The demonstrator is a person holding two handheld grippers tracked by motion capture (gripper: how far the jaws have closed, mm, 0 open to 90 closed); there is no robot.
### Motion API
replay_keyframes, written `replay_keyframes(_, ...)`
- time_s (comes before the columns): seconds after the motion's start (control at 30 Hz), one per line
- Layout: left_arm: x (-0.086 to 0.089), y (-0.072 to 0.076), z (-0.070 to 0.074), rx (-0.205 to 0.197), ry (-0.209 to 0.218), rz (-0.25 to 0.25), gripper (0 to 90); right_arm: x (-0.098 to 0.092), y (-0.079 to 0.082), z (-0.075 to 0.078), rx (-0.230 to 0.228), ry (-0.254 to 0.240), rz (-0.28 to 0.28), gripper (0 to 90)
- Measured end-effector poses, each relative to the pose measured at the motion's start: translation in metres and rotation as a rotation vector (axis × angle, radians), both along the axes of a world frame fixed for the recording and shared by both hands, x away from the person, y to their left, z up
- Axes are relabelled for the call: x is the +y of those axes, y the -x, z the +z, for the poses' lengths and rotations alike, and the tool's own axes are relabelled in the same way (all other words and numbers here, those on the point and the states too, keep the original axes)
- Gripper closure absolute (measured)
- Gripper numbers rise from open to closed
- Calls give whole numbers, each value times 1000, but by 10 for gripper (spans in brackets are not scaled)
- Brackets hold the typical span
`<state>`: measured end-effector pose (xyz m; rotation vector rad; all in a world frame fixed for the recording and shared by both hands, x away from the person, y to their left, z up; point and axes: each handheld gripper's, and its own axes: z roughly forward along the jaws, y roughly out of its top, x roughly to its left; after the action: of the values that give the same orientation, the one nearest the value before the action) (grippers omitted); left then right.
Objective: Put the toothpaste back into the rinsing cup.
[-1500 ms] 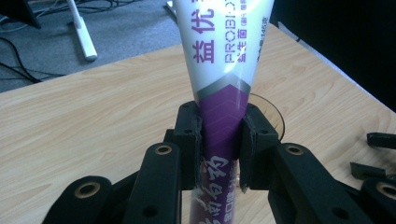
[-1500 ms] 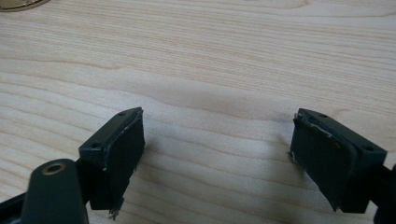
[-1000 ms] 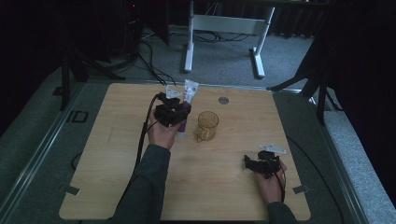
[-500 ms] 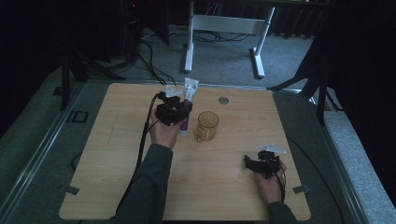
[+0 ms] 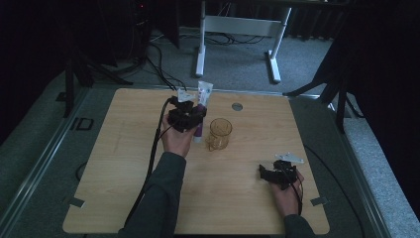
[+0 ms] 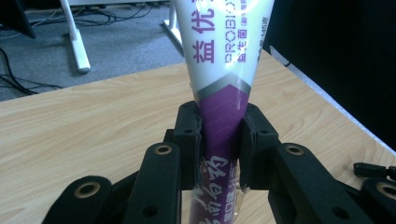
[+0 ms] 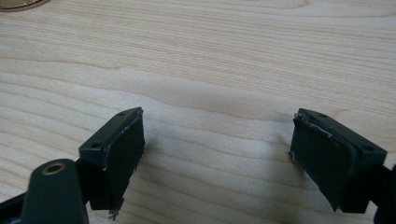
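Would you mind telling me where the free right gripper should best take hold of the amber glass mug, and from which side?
Probably by the rim wall of the amber mug, coming from above on its right, the side facing the open right gripper. The mug stands upright with its mouth open; its handle seems to face the person, and the tube held in the left gripper crowds its left.

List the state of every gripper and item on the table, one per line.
Left gripper: shut on the tube, held above the table.
Tube: upright, purple end down between the jaws, white end up.
Right gripper: open, nothing between its jaws, low over bare wood.
Amber cup: upright on the table, looks empty.
Table: round metal disc near the far edge.
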<state>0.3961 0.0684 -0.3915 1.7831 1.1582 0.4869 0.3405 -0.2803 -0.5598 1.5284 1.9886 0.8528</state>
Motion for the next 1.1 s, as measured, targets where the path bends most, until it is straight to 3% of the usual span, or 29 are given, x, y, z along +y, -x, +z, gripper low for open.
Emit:
replay_keyframes(0.8,-10,-7,5,-20,20,-12,718,0,0,0,-1,-1,2,175)
replay_keyframes(1.1,-15,-11,9,-28,-9,-14,717,0,0,0,0,-2,2,175)
